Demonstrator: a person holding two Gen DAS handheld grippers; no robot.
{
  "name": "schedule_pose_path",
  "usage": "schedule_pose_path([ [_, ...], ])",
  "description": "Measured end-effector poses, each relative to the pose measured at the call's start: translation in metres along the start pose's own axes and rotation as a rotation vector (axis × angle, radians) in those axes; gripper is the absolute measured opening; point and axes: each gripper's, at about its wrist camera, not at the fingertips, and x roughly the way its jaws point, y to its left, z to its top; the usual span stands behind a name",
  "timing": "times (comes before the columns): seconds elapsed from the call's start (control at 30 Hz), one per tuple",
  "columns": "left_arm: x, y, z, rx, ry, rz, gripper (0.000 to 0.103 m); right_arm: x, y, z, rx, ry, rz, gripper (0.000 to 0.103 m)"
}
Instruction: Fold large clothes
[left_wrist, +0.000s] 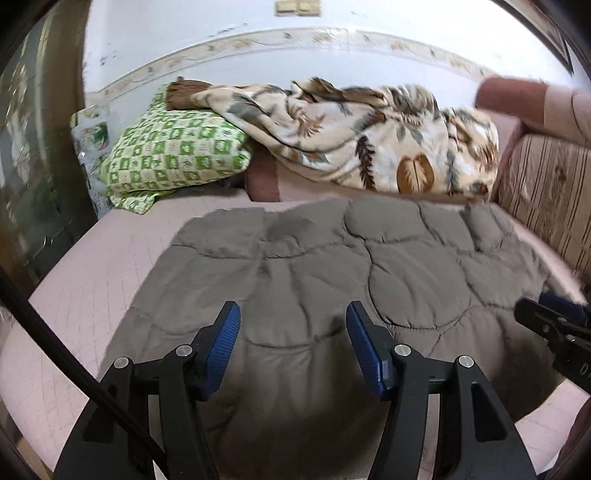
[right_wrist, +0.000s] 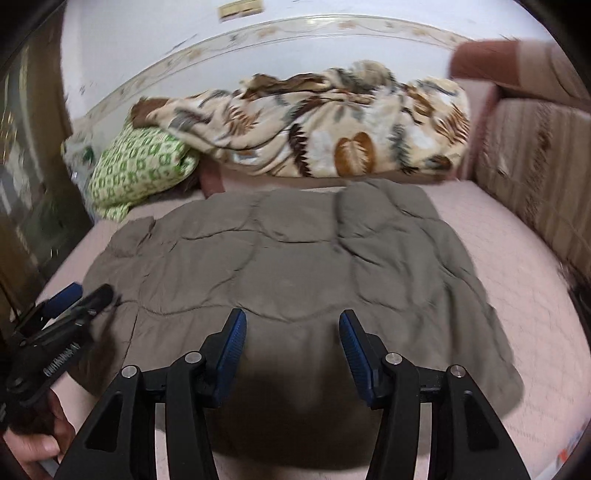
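The pink bed (left_wrist: 92, 266) is holding everything. My big gray puffy garment (right_wrist: 295, 258) is lying on it in a wide, thick slab, so I am guessing some folding is done and more is waiting (I cannot tell how many layers). A leafy blanket (left_wrist: 369, 147) and a green pillow (left_wrist: 173, 155) are sitting behind it. My left gripper (left_wrist: 293, 332) and right gripper (right_wrist: 293, 336) are hovering over the near edge, jaws apart, holding nothing.
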Motion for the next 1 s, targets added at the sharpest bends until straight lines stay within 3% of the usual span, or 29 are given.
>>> schedule_pose_path([
  [0.17,0.033,-0.009,-0.014,0.003,0.086,0.004,0.064,0.037,0.011,-0.011,-0.039,0.081,-0.021,0.059],
  [0.37,0.044,-0.014,-0.023,0.028,0.090,0.042,0.067,0.058,0.019,-0.021,-0.105,0.118,-0.079,0.061],
  [1.0,0.042,-0.016,-0.029,0.041,0.072,0.061,0.067,0.047,0.014,-0.027,-0.102,0.105,-0.051,0.064],
])
